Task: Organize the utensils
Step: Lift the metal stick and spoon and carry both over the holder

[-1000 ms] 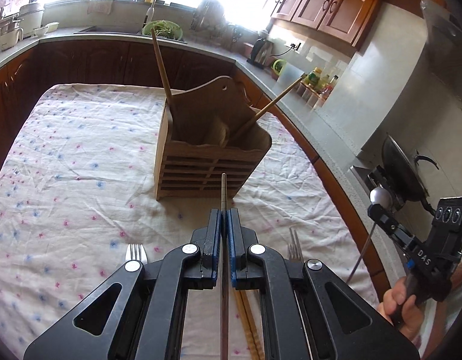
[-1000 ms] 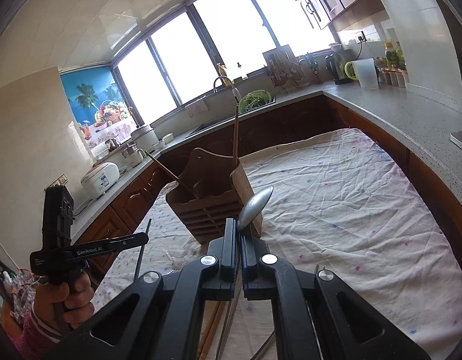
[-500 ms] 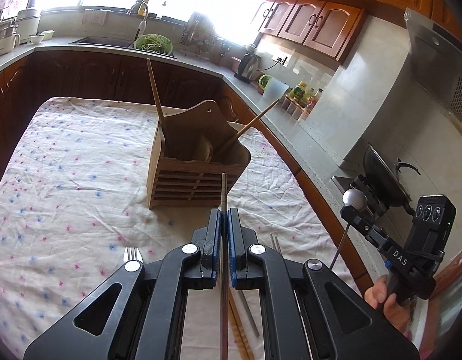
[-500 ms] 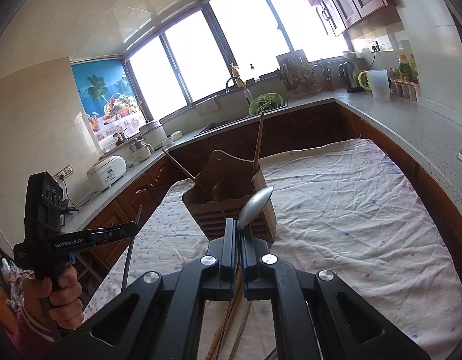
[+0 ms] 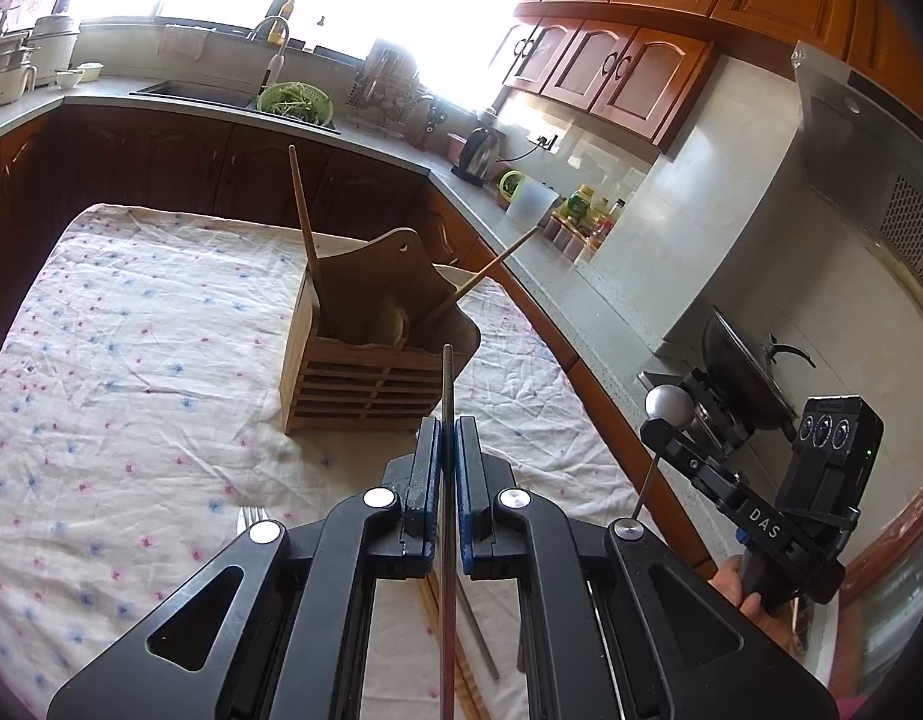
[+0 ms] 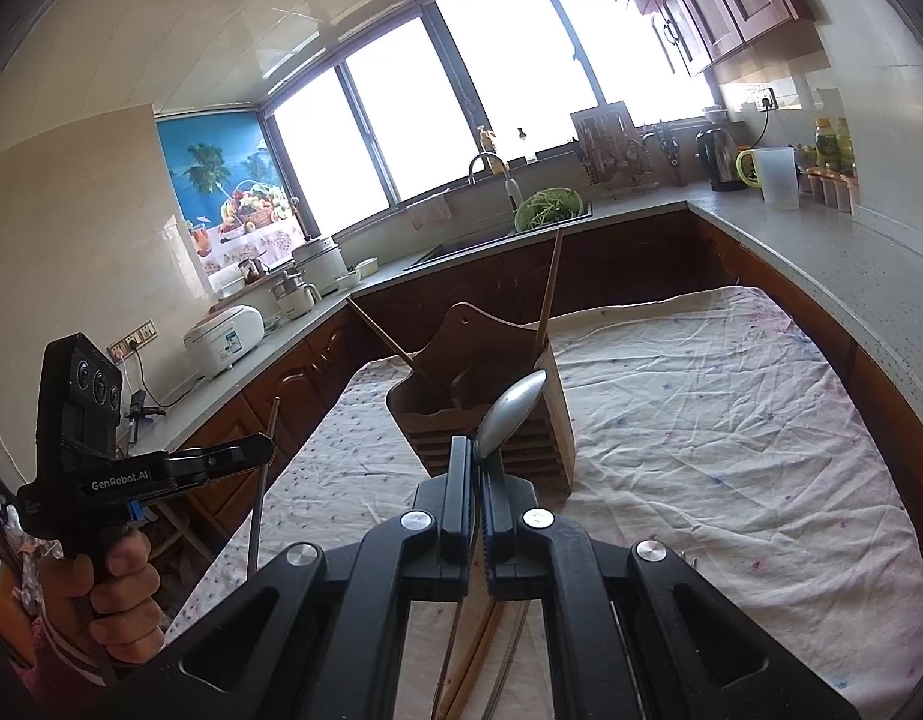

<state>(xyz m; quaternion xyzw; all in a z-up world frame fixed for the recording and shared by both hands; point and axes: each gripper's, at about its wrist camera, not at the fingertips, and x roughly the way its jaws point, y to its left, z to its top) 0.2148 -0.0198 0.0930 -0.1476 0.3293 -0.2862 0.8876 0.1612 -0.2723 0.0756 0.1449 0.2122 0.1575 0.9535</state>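
Left gripper (image 5: 447, 438) fingers pinch a metal chopstick (image 5: 447, 384); right gripper (image 6: 475, 468) fingers pinch a spoon (image 6: 509, 411), both above the surface near the wooden holder (image 5: 371, 360).

Below the fingers, the thin grey metal rod (image 5: 447, 540) runs off the bottom edge — its lower end unseen; the silver fork (image 5: 249, 519) shows tines only.
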